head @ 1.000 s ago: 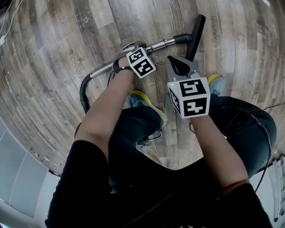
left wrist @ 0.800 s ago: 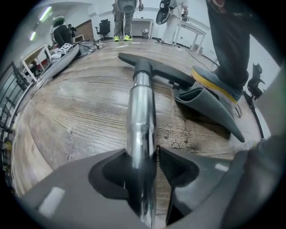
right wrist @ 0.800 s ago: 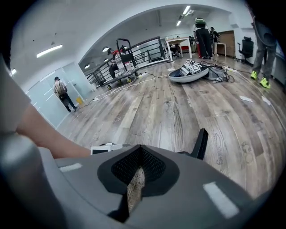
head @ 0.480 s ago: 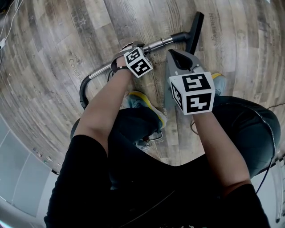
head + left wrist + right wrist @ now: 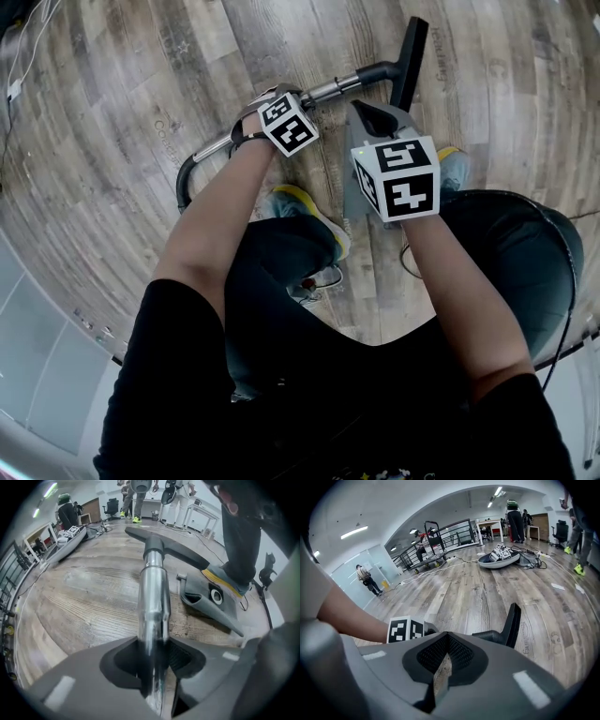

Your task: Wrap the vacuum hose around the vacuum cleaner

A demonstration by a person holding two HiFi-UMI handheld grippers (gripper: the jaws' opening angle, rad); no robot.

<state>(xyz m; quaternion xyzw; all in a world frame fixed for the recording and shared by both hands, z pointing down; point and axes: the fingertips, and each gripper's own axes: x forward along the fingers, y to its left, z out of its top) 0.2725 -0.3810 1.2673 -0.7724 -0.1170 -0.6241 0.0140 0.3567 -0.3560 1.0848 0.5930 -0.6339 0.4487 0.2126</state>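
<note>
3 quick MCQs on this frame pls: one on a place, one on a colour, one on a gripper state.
1. Where is the black floor nozzle?
A. At the far end of the metal tube that the left gripper grips
B. Hung on a wall hook
C. On a table

2. What colour is the metal tube?
A. Red
B. Shiny silver
C. Yellow

3. What state is the right gripper in?
A. Wide open
B. Shut on a hose
C. Shut, with nothing between its jaws

Answers:
1 A: the left gripper view shows the tube running from the jaws straight to the nozzle.
2 B: the tube reflects light like polished metal.
3 C: the right gripper view shows the jaws nearly meeting, with nothing held.
</note>
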